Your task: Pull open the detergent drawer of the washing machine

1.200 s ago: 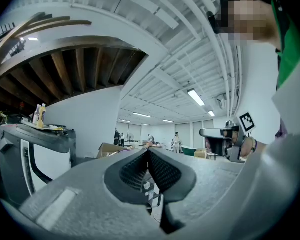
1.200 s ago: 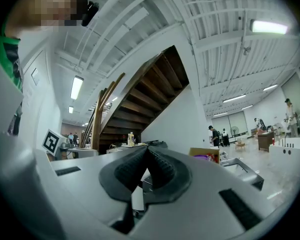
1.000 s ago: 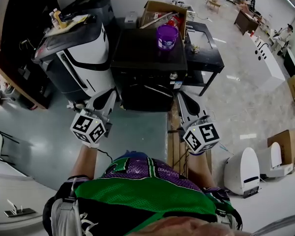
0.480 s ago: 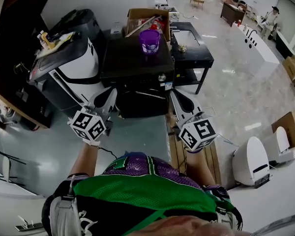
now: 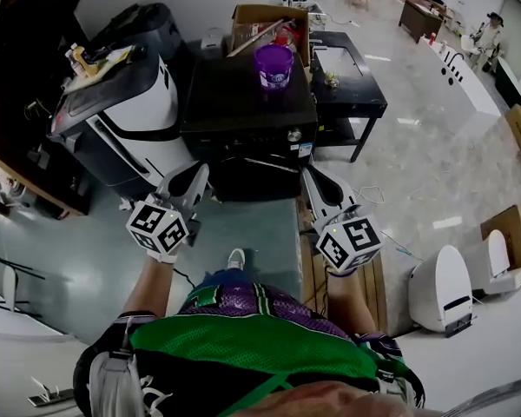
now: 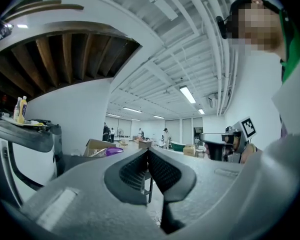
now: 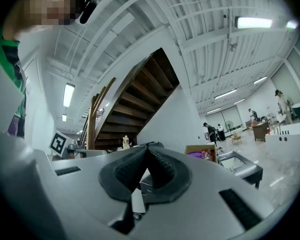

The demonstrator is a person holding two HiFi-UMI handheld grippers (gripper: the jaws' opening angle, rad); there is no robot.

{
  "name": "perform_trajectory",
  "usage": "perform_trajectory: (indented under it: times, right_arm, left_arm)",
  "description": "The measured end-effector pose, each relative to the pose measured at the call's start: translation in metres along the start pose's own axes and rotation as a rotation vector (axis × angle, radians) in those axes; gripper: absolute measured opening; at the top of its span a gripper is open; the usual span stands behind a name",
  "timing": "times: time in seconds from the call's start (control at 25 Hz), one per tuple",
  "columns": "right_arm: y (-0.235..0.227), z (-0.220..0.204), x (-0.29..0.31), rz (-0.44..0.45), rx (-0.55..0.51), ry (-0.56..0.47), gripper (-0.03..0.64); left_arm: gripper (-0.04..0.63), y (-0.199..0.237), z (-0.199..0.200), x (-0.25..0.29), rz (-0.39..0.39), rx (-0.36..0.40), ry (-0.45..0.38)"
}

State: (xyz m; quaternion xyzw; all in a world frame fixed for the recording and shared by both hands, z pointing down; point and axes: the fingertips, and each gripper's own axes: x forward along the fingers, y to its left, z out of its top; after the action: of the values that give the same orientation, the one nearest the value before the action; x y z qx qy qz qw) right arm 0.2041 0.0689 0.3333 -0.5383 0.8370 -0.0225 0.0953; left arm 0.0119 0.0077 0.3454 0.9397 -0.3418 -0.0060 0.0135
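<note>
The black washing machine (image 5: 247,115) stands ahead of me with a purple tub (image 5: 273,65) on its lid. Its front control strip carries a round knob (image 5: 288,135); I cannot make out the detergent drawer on it. My left gripper (image 5: 197,175) points at the machine's lower left front corner, a short way off it. My right gripper (image 5: 310,177) points at its lower right corner, also apart from it. In the left gripper view the pads of the left gripper (image 6: 148,151) meet with nothing between them. The right gripper (image 7: 148,149) is shut and empty too.
A white and black appliance (image 5: 126,111) stands close on the machine's left. A black table (image 5: 352,76) stands on its right and a cardboard box (image 5: 265,20) behind. A wooden pallet (image 5: 313,272) lies under my right arm. White fixtures (image 5: 438,289) stand far right.
The head view has swung a little and the machine sits slightly nearer. A white shoe now shows between my arms. Both grippers stay shut and keep their places before the machine.
</note>
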Motion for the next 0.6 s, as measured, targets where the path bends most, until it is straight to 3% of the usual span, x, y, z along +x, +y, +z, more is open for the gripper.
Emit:
perform_trajectory:
  times: [0.6]
  right_arm:
    - [-0.001,-0.001,0.172,0.031,-0.068,0.027,0.002]
  left_arm:
    - [0.018,0.17,-0.023,0.04,0.07,-0.138,-0.014]
